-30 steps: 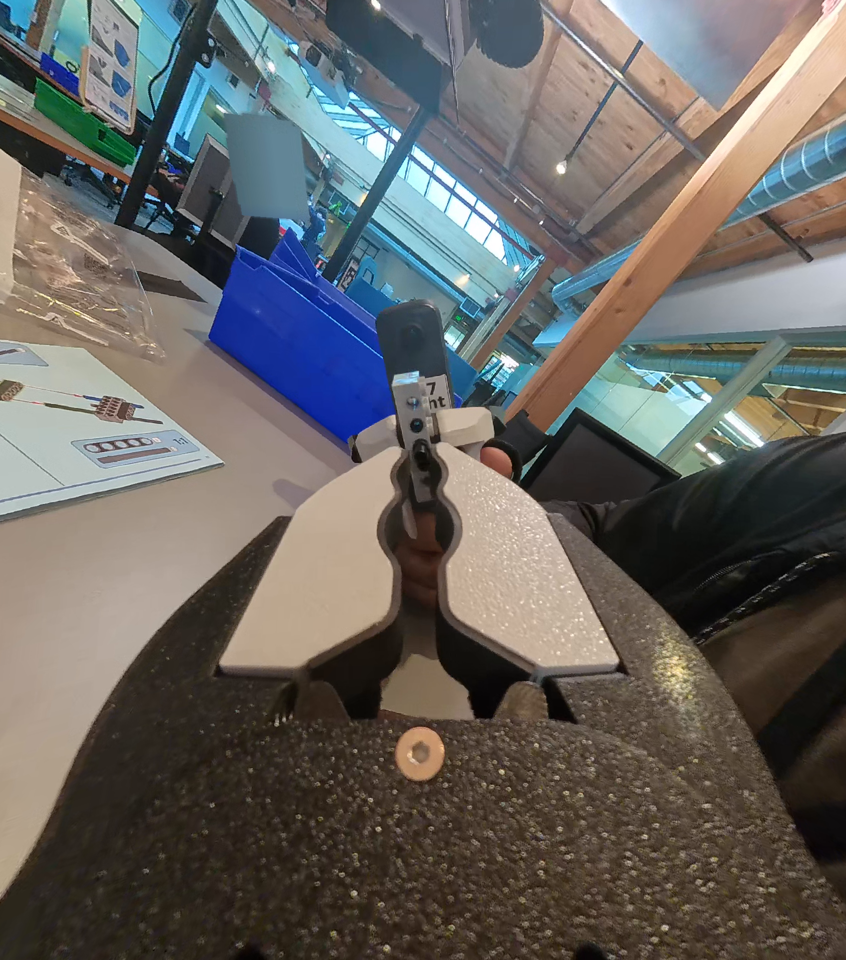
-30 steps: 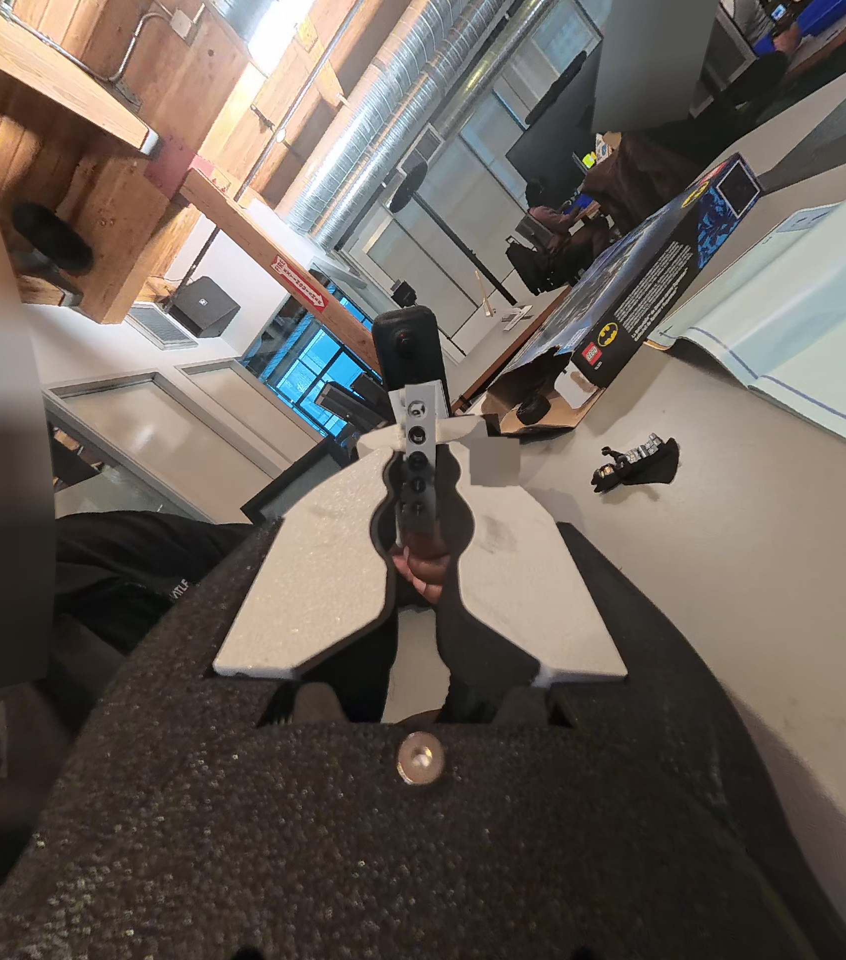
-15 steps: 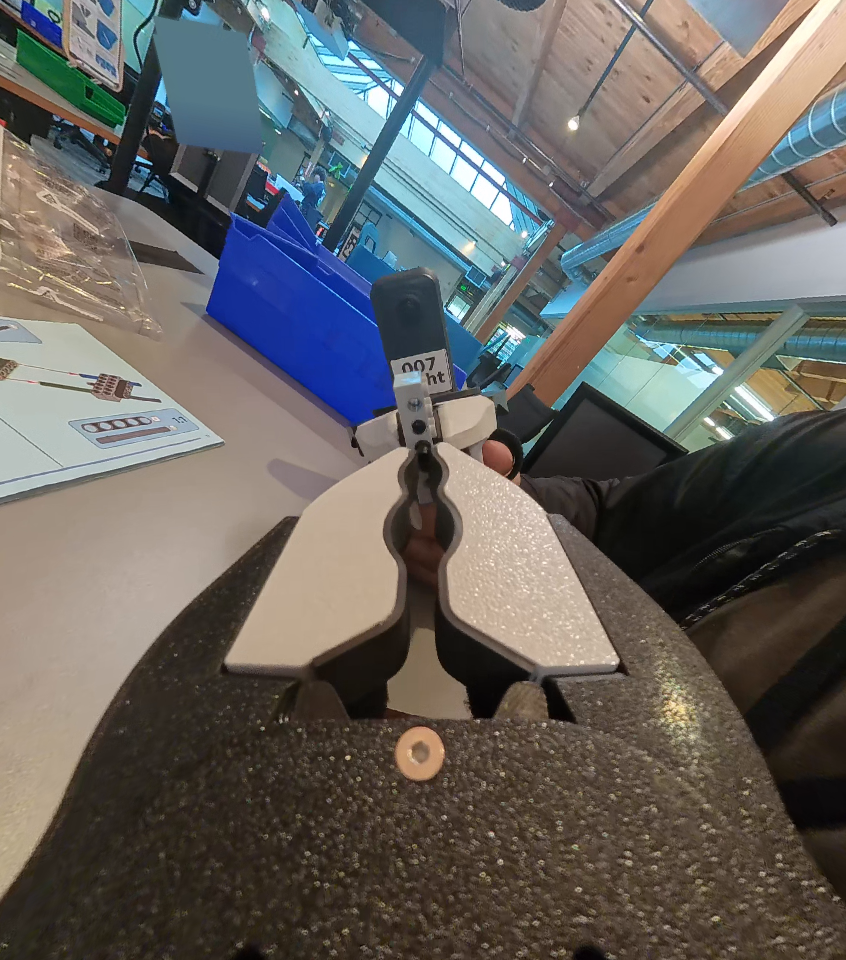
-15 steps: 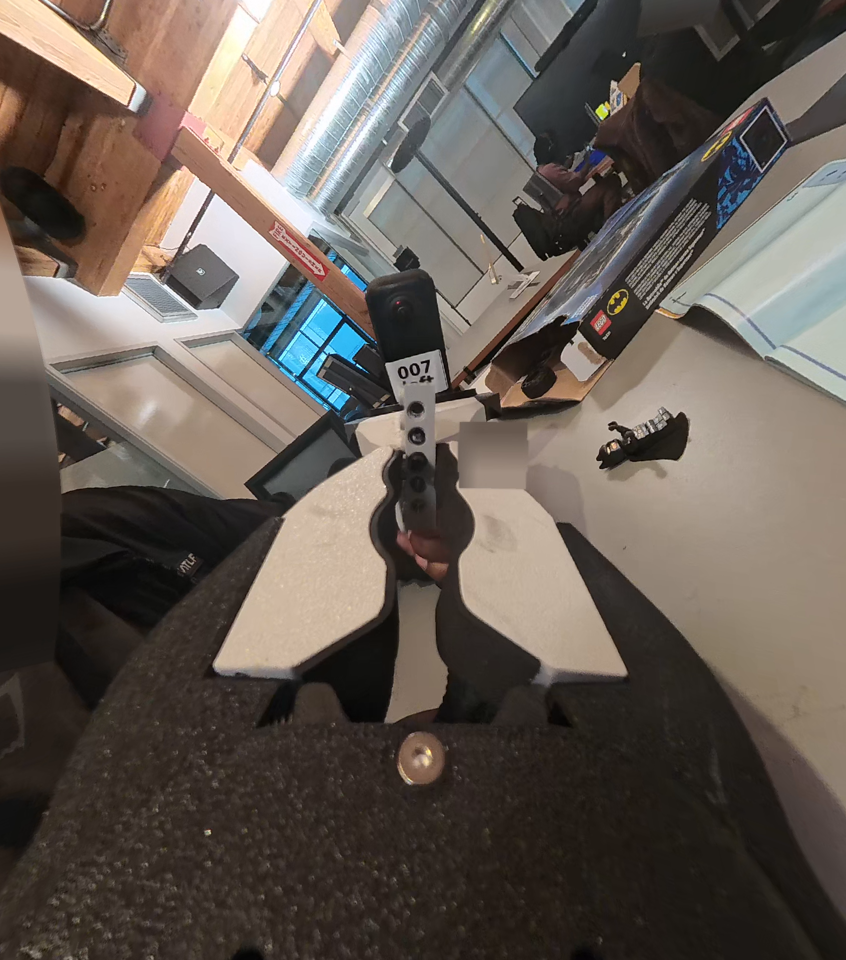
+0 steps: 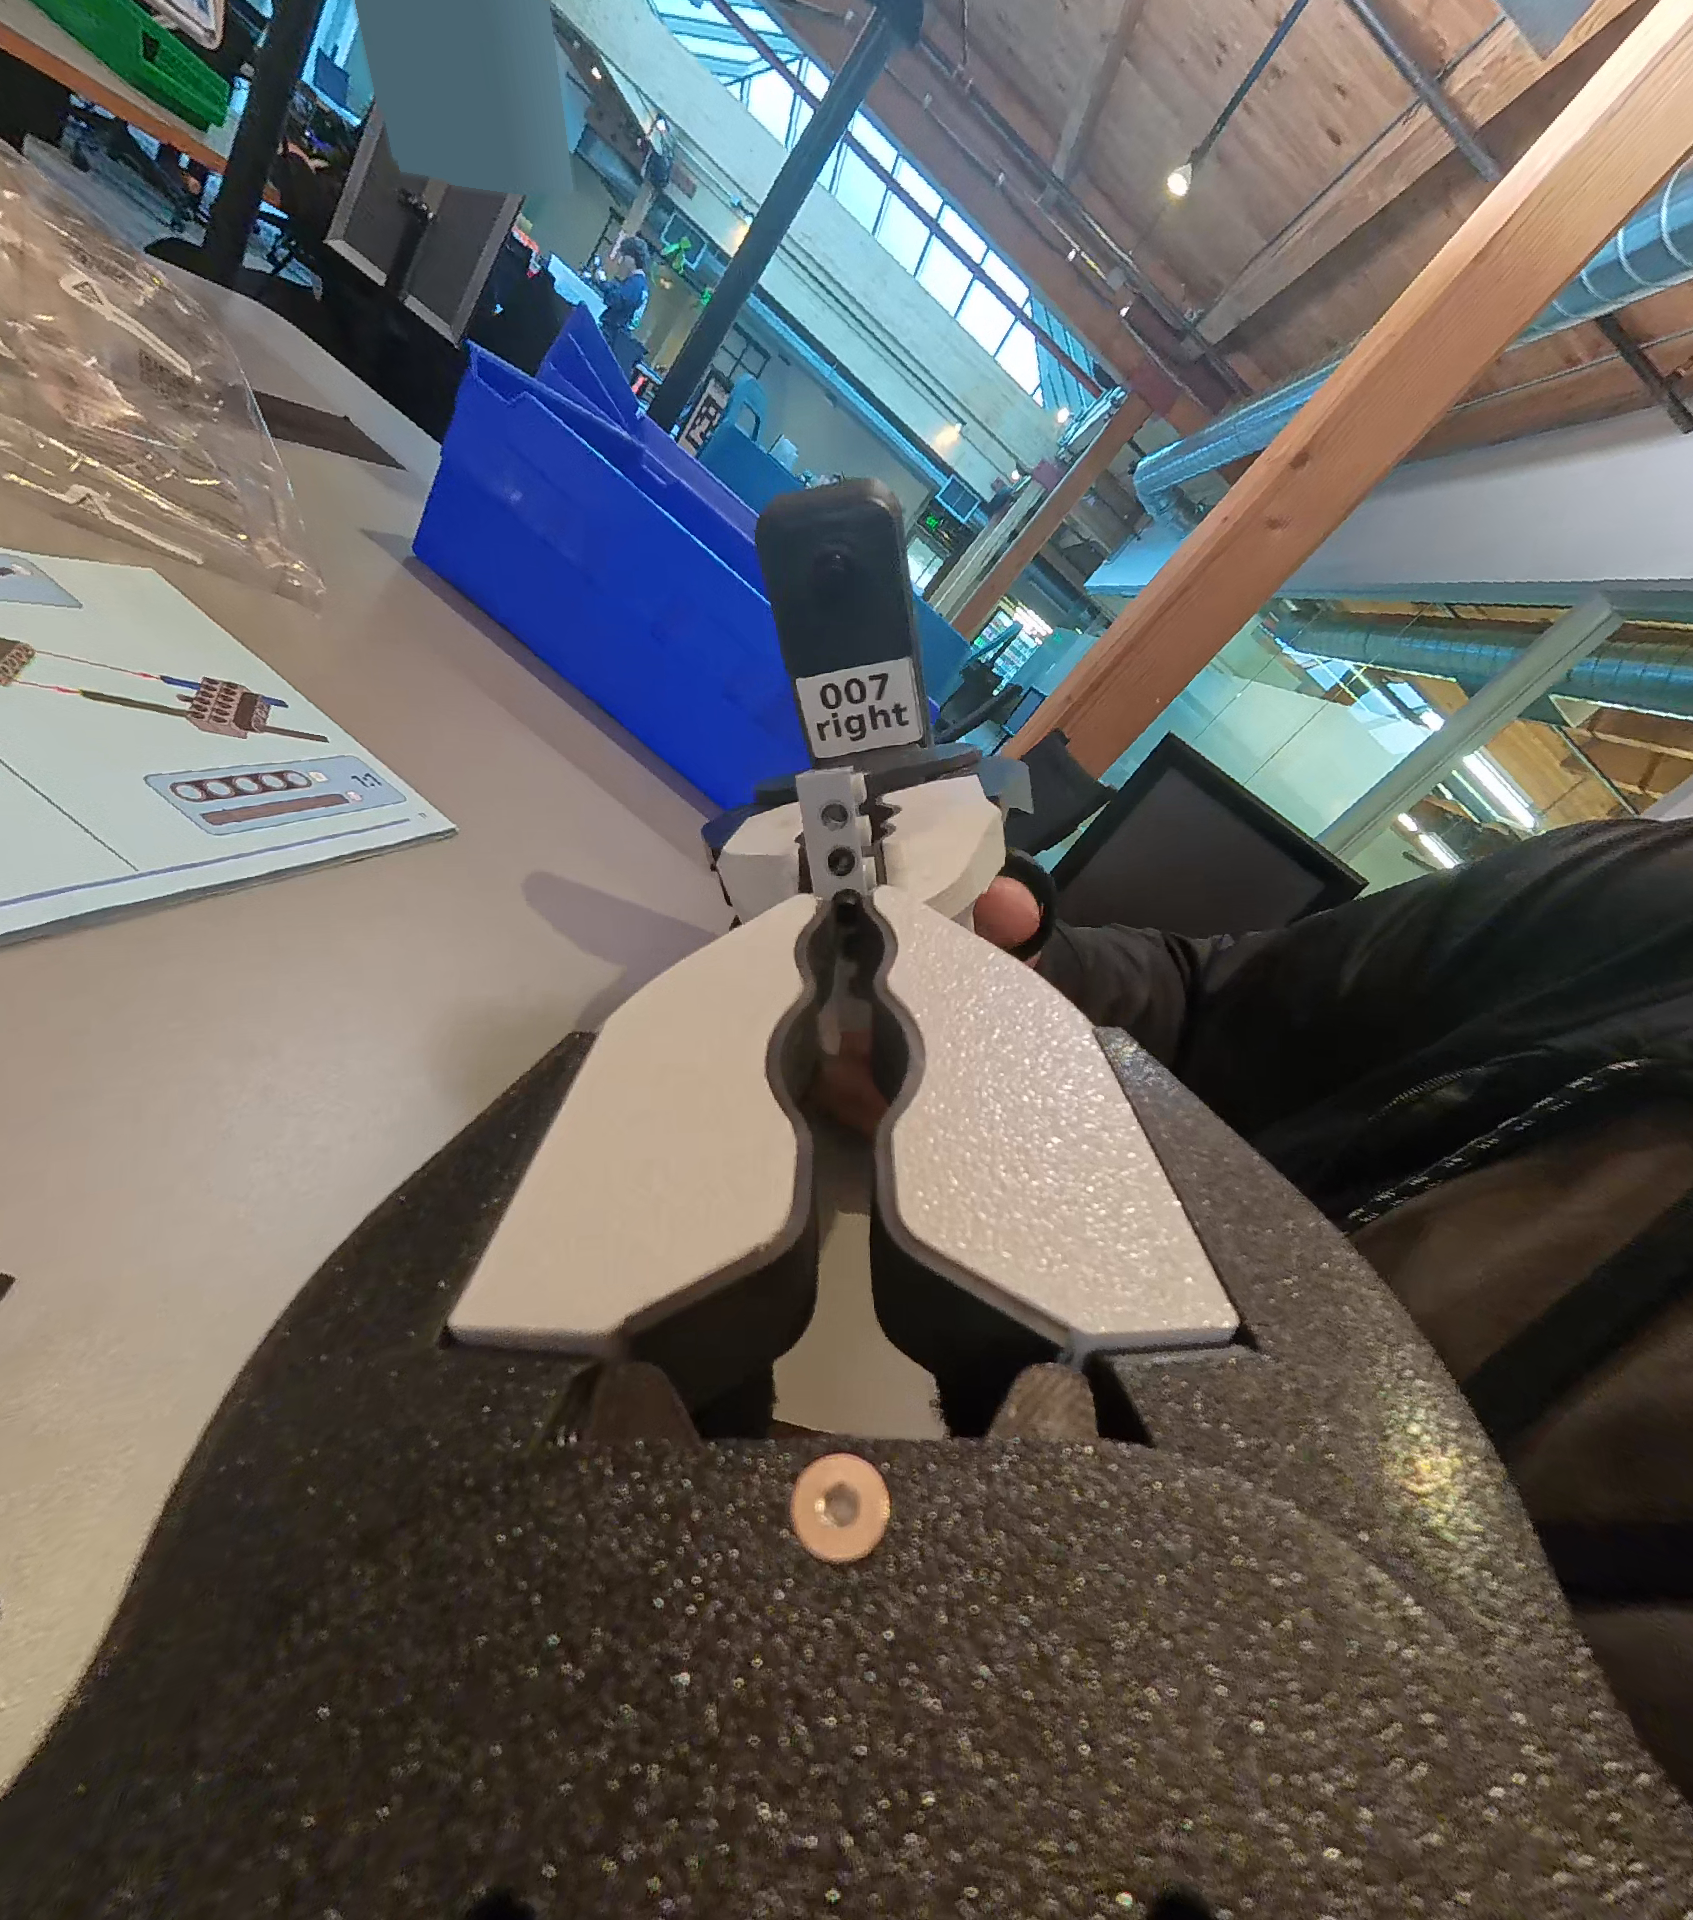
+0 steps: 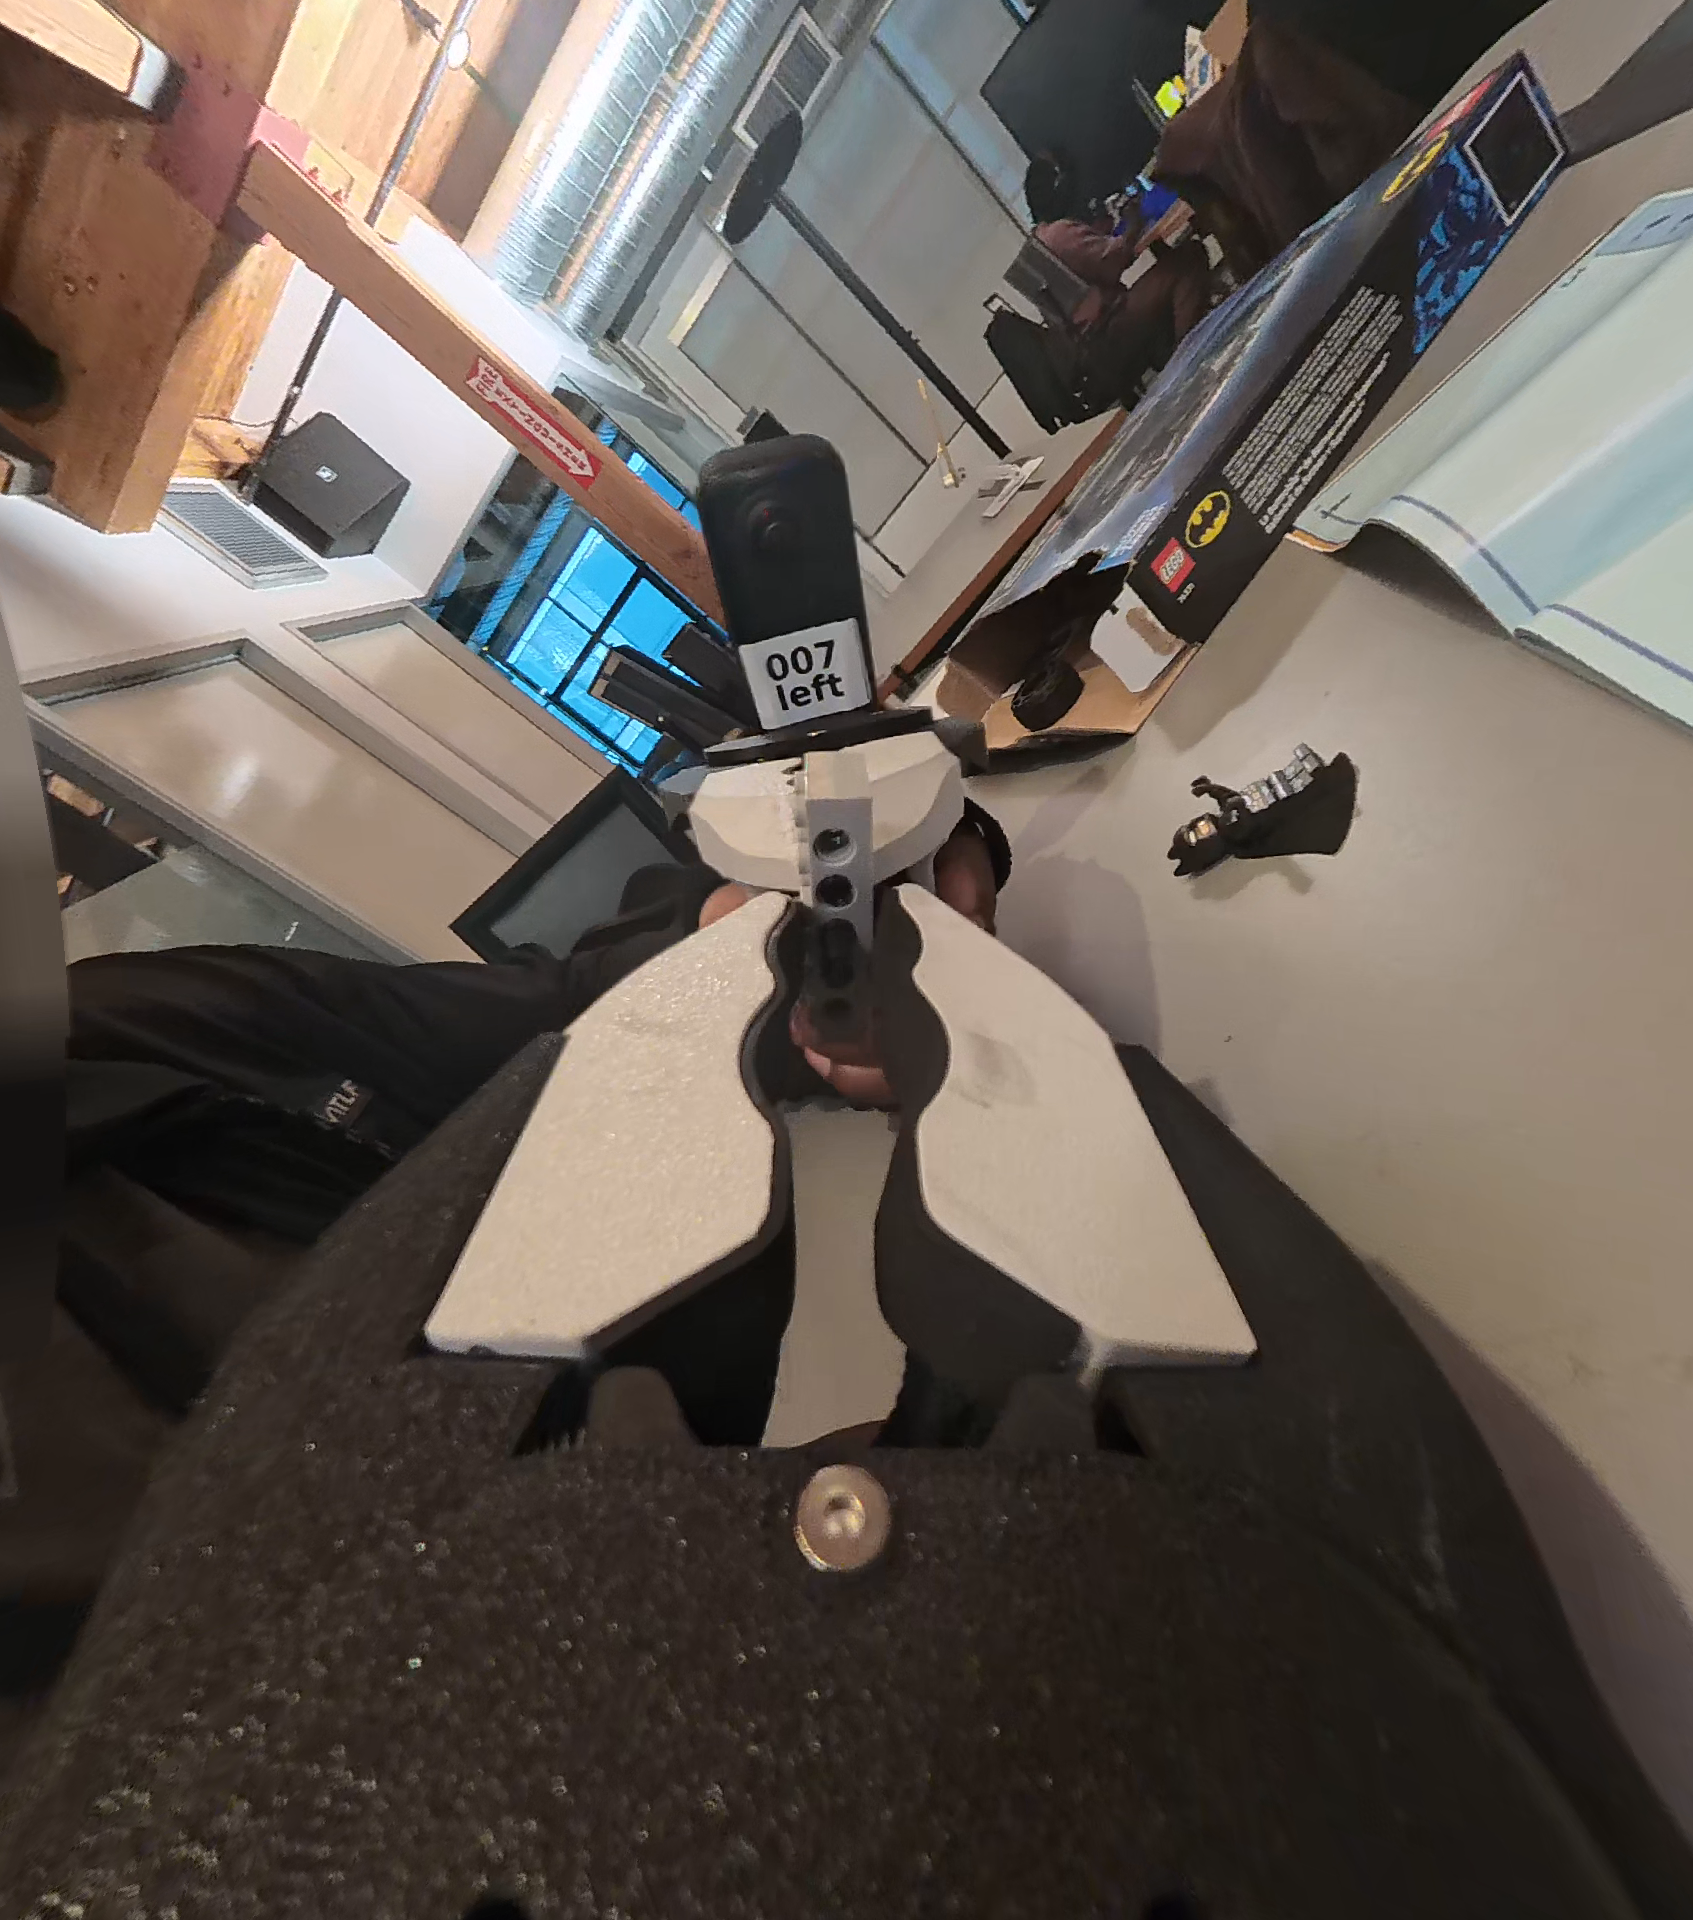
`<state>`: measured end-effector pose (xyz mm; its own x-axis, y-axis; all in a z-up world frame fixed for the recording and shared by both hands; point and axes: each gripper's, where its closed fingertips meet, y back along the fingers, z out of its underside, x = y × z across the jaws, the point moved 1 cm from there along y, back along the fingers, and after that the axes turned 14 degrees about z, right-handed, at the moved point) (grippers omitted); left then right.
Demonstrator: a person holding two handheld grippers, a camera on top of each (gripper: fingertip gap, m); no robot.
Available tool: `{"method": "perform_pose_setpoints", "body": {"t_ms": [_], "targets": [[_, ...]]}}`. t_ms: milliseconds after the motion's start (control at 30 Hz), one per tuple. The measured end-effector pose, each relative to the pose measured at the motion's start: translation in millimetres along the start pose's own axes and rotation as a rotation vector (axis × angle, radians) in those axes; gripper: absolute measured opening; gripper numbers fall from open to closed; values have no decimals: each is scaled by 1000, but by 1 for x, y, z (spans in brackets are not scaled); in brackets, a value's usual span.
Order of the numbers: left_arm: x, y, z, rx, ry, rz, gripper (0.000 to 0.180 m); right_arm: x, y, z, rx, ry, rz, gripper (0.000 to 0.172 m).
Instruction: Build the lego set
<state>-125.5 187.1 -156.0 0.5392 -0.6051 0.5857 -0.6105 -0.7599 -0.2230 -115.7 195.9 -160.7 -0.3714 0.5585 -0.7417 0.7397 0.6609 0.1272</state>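
A light grey toy brick with a row of round holes point(image 5: 834, 831) spans between my two grippers, which face each other above the grey table point(image 5: 250, 1091). My left gripper point(image 5: 847, 909) has its fingertips drawn close together on the brick's near end. The right gripper point(image 5: 863, 862) clamps the far end beyond it. In the right wrist view my right gripper point(image 6: 842, 920) is shut on the brick point(image 6: 837, 831), with the pads on both sides. There the left gripper point(image 6: 826, 821) holds the brick's other end. A hand shows behind each gripper.
A blue bin point(image 5: 593, 561), an open instruction booklet point(image 5: 94, 748) and clear plastic bags point(image 5: 115, 364) lie to the left. A dark caped toy figure point(image 6: 1257, 810), a dark printed box point(image 6: 1341, 343) and a booklet page point(image 6: 1600, 468) lie on the table. A person's dark sleeve point(image 5: 1444, 987) is close on the right. My left and right fingertips are right by each other.
Both grippers tilted while joined by the brick, bringing the card under each opposite camera into sight. My left fingertips closed a little tighter. The right grasp is unchanged.
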Motion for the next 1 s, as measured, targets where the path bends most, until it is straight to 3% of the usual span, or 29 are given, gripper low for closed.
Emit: {"method": "perform_pose_setpoints", "body": {"t_ms": [133, 233, 400, 500, 833, 1000], "targets": [[-7, 7, -7, 65, 54, -24, 4, 9, 1, 2, -16, 107, 96, 20], [-15, 15, -9, 77, 117, -59, 4, 21, 5, -1, -14, 315, 226, 29], [-25, 21, 12, -98, 186, -128, 4, 38, 11, 5, -87, 778, 455, 41], [-25, 22, 20, -148, 222, -127, 4, 36, 8, 14, -111, 975, 496, 43], [-24, 22, 27, -186, 259, -126, 4, 32, -5, 31, -127, 1182, 533, 83], [-18, 16, 35, -226, 277, -86, 4, 27, -8, 34, -102, 1227, 528, 80]]}}
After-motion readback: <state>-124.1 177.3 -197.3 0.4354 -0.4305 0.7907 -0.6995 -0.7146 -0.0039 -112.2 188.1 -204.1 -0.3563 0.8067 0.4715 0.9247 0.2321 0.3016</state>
